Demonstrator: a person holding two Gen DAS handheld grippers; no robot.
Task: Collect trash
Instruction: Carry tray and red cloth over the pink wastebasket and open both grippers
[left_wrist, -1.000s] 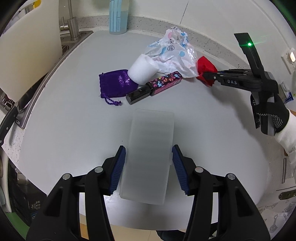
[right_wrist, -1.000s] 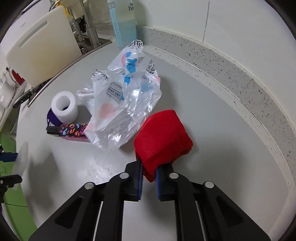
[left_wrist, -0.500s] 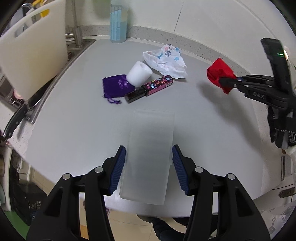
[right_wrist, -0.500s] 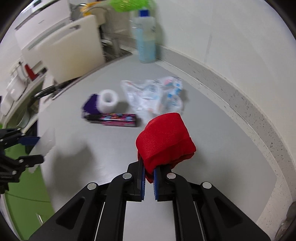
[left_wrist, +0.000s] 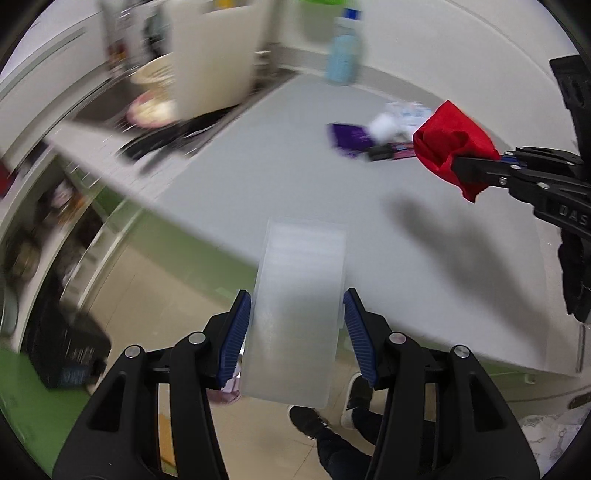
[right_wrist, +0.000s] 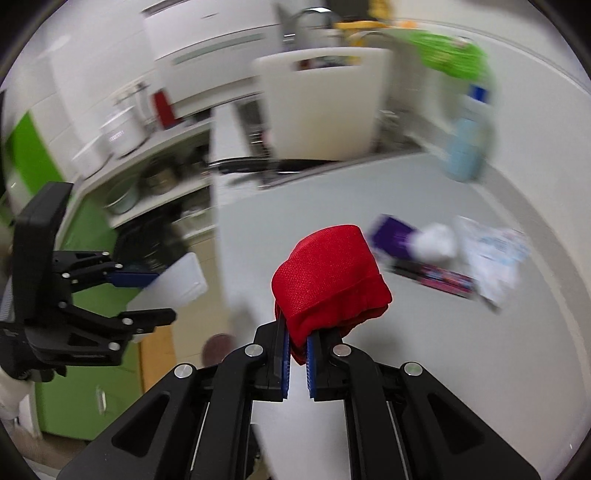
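Gripping frosted box (left_wrist: 299, 314) and red cloth (right_wrist: 328, 280), both claws hang past counter edge (left_wrist: 207, 236).

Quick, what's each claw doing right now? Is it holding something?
Left gripper: closed on the frosted plastic box.
Right gripper: shut tight on the red cloth.

The right tool (right_wrist: 296, 360) pinches a bunched red cloth (right_wrist: 328, 280) above the grey worktop (right_wrist: 424, 350) – beyond it lie a purple pouch (right_wrist: 393, 238), a white roll (right_wrist: 437, 242), a patterned box (right_wrist: 437, 276) and a crumpled plastic bag (right_wrist: 496, 258) (all blurred); the left tool (right_wrist: 142, 295) grips a translucent plastic piece (right_wrist: 177, 286)
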